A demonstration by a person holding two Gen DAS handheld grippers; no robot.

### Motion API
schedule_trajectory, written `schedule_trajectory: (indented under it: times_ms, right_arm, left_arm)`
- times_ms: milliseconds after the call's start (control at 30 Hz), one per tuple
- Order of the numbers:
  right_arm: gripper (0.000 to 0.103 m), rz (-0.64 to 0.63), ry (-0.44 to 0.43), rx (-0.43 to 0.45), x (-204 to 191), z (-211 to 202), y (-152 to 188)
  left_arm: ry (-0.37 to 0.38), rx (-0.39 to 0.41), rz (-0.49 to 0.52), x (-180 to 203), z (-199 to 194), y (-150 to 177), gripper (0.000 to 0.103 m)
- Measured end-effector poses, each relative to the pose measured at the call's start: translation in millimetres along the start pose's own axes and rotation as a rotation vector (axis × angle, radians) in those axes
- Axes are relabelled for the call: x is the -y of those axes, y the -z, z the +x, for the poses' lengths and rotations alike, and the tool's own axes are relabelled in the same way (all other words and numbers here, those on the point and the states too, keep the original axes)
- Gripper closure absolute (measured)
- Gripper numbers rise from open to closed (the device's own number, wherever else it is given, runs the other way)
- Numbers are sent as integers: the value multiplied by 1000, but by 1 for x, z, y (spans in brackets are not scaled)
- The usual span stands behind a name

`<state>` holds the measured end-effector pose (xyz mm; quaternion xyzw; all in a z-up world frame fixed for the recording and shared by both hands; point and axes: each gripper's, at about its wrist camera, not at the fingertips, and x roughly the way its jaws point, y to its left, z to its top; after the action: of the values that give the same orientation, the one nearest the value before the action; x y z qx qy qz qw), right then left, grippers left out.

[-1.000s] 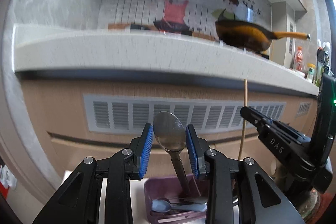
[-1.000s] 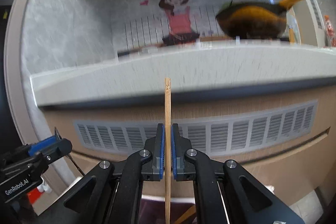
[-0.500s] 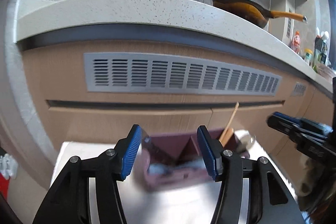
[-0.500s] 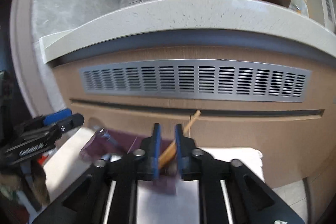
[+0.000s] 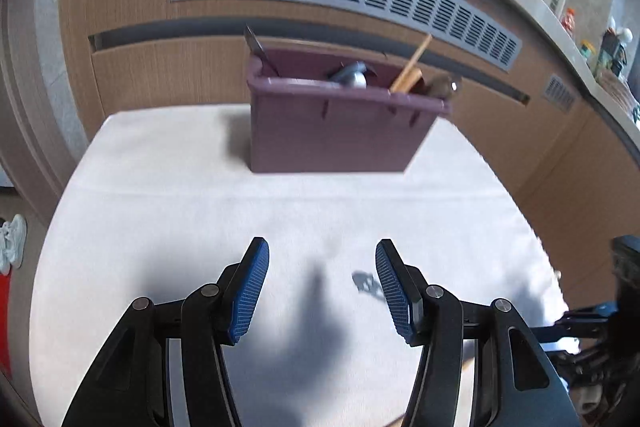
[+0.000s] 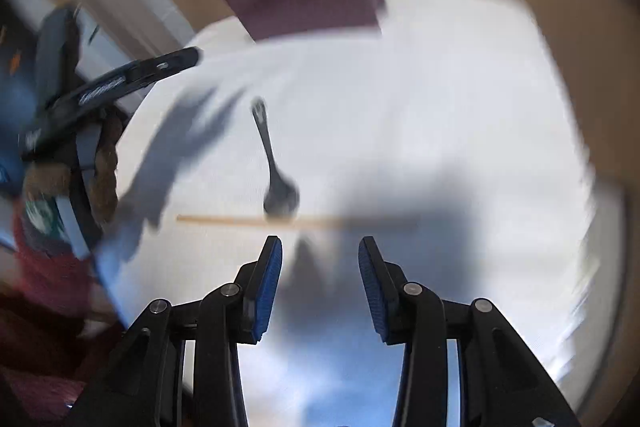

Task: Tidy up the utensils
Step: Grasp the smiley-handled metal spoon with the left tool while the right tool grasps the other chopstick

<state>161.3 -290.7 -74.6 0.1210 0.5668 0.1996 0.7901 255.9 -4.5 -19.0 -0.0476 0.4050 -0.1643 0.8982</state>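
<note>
Two grippers hang over the white table (image 5: 160, 207), both spread wide and holding nothing: the left gripper (image 5: 322, 285) and the right gripper (image 6: 320, 283). Just beyond the right one lie a chopstick (image 6: 224, 220) crosswise and a metal spoon (image 6: 276, 171), its bowl touching the stick. Farther off stands the purple utensil box (image 5: 336, 123), with a chopstick end (image 5: 410, 65) and spoon handles poking out.

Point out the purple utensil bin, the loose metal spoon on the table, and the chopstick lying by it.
purple utensil bin (image 5: 332, 135): left wrist view, on its front wall.
metal spoon (image 6: 281, 193): right wrist view, on its bowl.
chopstick (image 6: 224, 220): right wrist view, on the shaft left of the spoon.
</note>
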Motion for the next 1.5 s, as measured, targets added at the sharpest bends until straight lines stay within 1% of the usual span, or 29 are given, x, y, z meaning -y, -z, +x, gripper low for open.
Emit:
schedule_trajectory:
  times_ms: [33, 67, 133, 233, 300, 367, 400, 433, 467, 500, 533, 600, 633, 667, 700, 733, 833, 900, 967, 1067, 1133, 1200, 1233, 1300, 1333, 1367, 1400, 1467, 1500]
  right_arm:
    - [64, 67, -39, 3, 10, 4, 1]
    - [65, 105, -65, 33, 13, 2, -4]
    - [65, 165, -73, 64, 20, 2, -13]
    - [66, 170, -21, 106, 16, 9, -28]
    - [66, 110, 50, 120, 2, 14, -41]
    - [67, 12, 131, 125, -14, 21, -46]
    - [71, -40, 176, 130, -21, 25, -46]
    - [73, -69, 202, 136, -24, 27, -46]
    - [75, -85, 208, 139, -21, 26, -44]
    - [80, -102, 211, 136, -20, 25, -45]
    - [83, -114, 214, 132, -18, 25, -45]
    - [92, -118, 197, 122, -10, 21, -46]
    - [99, -112, 212, 117, -5, 19, -46]
    - [103, -111, 231, 118, 2, 16, -45]
    - [103, -112, 223, 121, 5, 15, -44]
    - [103, -107, 211, 120, 8, 13, -42]
    - [102, -107, 181, 120, 11, 8, -34]
    - [94, -85, 159, 122, 10, 7, -35]
    - [88, -50, 129, 120, 10, 7, -38]
    - [88, -25, 102, 113, 3, 15, -44]
    - [87, -28, 123, 125, -4, 22, -51]
    - [81, -45, 142, 126, -14, 29, -59]
    - [79, -63, 163, 135, -21, 33, -62]
    - [72, -111, 203, 139, -33, 41, -67]
    - [70, -145, 228, 140, -39, 45, -69]
    - [66, -187, 256, 139, -47, 49, -68]
    - [65, -215, 272, 139, -50, 51, -67]
    - [65, -286, 301, 138, -54, 53, -62]
    - [67, -309, 307, 135, -53, 51, -59]
  left_arm:
    - [3, -8, 4, 2, 1, 3, 47]
    - [2, -12, 7, 2, 1, 4, 47]
    - [4, -17, 10, 4, 2, 3, 47]
    - [16, -31, 8, 4, 7, 0, 47]
    - [26, -47, 21, 9, 14, -1, 47]
    - [41, -61, 34, 15, 22, -3, 47]
    - [58, -71, 46, 20, 27, -5, 47]
    - [72, -78, 53, 23, 31, -7, 47]
    - [95, -93, 67, 29, 39, -10, 47]
    - [121, -110, 83, 37, 48, -12, 47]
    - [142, -125, 92, 41, 55, -14, 47]
    - [212, -182, 114, 51, 73, -15, 47]
    - [246, -219, 119, 54, 82, -15, 47]
    - [273, -260, 120, 54, 91, -13, 47]
    - [280, -282, 121, 54, 96, -12, 47]
    - [290, -269, 132, 52, 94, -11, 47]
    - [308, -303, 132, 40, 85, -6, 47]
    - [328, -317, 124, 29, 74, 2, 47]
    - [336, -333, 108, 17, 58, 14, 47]
    - [315, -352, 110, 7, 33, 35, 47]
    - [293, -362, 127, 5, 18, 49, 47]
    - [262, -375, 153, 5, 2, 62, 47]
    - [253, -377, 159, 4, -2, 64, 47]
    - [219, -368, 169, 4, -10, 68, 47]
    - [203, -354, 176, 5, -12, 67, 47]
    - [185, -324, 190, 8, -15, 63, 47]
    - [175, -300, 201, 12, -15, 57, 47]
    - [160, -260, 232, 20, -13, 48, 47]
    - [160, -247, 253, 26, -11, 44, 47]
